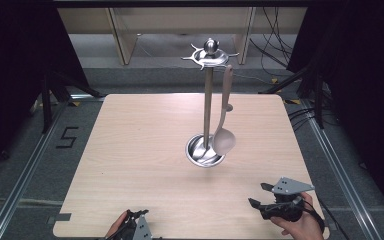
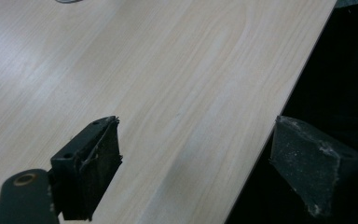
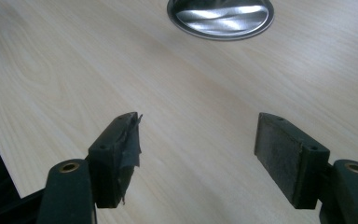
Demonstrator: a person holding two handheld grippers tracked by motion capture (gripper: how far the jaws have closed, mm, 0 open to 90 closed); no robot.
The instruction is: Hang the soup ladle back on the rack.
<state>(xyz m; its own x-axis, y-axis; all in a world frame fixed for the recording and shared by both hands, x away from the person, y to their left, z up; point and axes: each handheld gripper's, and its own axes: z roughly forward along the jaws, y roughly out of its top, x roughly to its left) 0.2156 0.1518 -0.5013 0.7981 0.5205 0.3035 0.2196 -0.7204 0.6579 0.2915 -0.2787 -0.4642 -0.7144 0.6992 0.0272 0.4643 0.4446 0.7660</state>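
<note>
right claw [image 1: 258, 195] low, level, wide apart

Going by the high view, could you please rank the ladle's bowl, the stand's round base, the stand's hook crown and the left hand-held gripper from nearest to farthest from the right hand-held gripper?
1. Ladle's bowl, up and left of the right hand-held gripper, against the base; near-tie with 2.
2. Stand's round base, mid-table.
3. Left hand-held gripper, at the near edge, far left.
4. Stand's hook crown, atop the pole, toward the far edge.
</note>
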